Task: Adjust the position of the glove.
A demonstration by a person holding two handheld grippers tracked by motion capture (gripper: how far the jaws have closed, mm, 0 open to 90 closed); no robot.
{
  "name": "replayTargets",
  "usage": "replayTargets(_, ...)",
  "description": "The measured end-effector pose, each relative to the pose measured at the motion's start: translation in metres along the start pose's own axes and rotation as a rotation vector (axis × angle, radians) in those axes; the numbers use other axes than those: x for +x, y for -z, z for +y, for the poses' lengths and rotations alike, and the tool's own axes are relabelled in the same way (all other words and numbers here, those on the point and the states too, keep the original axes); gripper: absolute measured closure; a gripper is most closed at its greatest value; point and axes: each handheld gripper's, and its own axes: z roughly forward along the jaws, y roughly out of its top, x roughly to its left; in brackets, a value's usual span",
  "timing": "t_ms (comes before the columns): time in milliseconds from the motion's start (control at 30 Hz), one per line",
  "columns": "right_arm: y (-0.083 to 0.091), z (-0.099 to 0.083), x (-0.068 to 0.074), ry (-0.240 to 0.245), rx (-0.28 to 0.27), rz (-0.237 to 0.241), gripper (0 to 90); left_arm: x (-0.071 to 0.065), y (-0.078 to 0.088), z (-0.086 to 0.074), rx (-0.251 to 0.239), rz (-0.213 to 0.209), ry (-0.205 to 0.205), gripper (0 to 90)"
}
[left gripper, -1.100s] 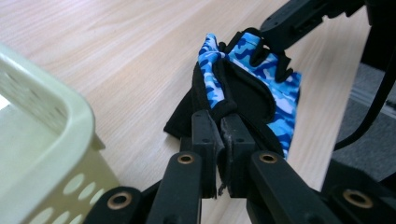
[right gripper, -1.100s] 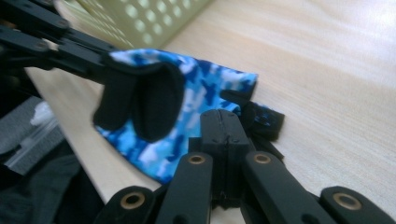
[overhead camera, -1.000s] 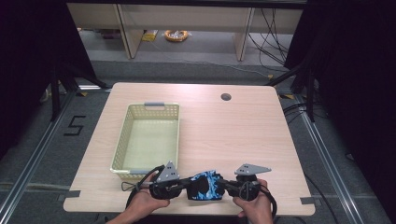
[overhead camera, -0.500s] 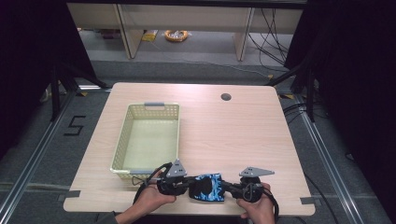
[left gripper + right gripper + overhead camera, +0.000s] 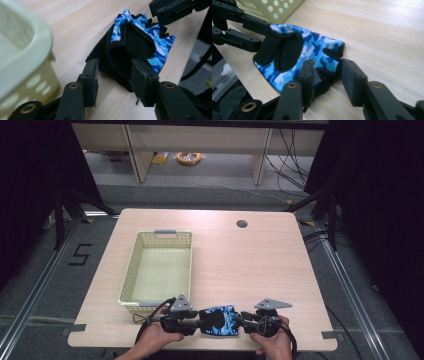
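A blue camouflage fingerless glove (image 5: 220,320) with black trim lies flat on the wooden table (image 5: 240,265) near its front edge. My left gripper (image 5: 197,324) points at the glove from the left and my right gripper (image 5: 242,322) from the right. In the left gripper view the left gripper (image 5: 115,77) has its jaws apart around the black cuff of the glove (image 5: 155,40); they have just been opening. In the right gripper view the right gripper (image 5: 328,77) stands apart around the finger stubs of the glove (image 5: 312,47), also just opened. Neither gripper's pads press on it.
A pale yellow perforated basket (image 5: 131,270) stands just behind my left gripper, with nothing in it. A round cable hole (image 5: 242,224) sits at the table's far right. The table's front edge runs right under both hands.
Both grippers were shut on the glove's two ends and have now opened. The glove rests on the table. The hands have stayed about where they were.
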Motion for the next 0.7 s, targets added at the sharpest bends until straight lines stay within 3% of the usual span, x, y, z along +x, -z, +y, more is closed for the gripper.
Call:
replayTargets(100, -0.003, 0.001, 0.002, -0.025, -0.003, 0.010, 56.4, 0.005, 0.005, -0.004, -0.001, -0.016, 0.047, 56.5)
replayTargets(133, -0.003, 0.001, 0.000, 0.005, 0.004, -0.005, 54.0, 0.005, 0.006, -0.005, -0.002, -0.023, 0.078, 56.5)
replayTargets(200, -0.006, 0.001, 0.000, -0.005, 0.007, -0.016, 51.9, 0.007, 0.006, -0.006, 0.004, -0.043, 0.099, 55.8)
replayTargets(300, -0.011, 0.002, 0.000, -0.026, 0.043, -0.001, 49.4, 0.007, 0.003, -0.007, 0.017, -0.049, 0.092, 54.4)
replayTargets(333, -0.013, 0.002, 0.000, -0.018, 0.042, -0.011, 48.7, 0.006, 0.001, -0.008, 0.025, -0.045, 0.078, 54.2)
replayTargets(400, -0.018, 0.004, -0.001, -0.006, 0.076, -0.005, 48.1, 0.006, -0.002, -0.009, 0.041, -0.058, 0.103, 53.9)
replayTargets(433, -0.020, 0.004, -0.001, 0.007, 0.070, -0.001, 48.5, 0.006, -0.003, -0.010, 0.044, -0.065, 0.121, 53.9)
replayTargets(500, -0.022, 0.005, 0.000, 0.010, 0.056, 0.001, 50.2, 0.006, -0.006, -0.009, 0.046, -0.073, 0.118, 54.1)
replayTargets(533, -0.024, 0.005, 0.000, 0.029, 0.053, -0.011, 52.5, 0.006, -0.006, -0.009, 0.056, -0.074, 0.118, 54.6)
replayTargets(567, -0.022, 0.007, 0.001, 0.040, 0.089, -0.012, 54.0, 0.005, -0.008, -0.009, 0.054, -0.084, 0.140, 55.0)
replayTargets(633, -0.022, 0.007, 0.001, 0.089, 0.098, -0.024, 58.1, 0.006, -0.008, -0.008, 0.068, -0.101, 0.134, 55.5)
replayTargets(700, -0.022, 0.007, 0.000, 0.105, 0.098, -0.029, 59.8, 0.006, -0.011, -0.009, 0.065, -0.124, 0.170, 56.0)
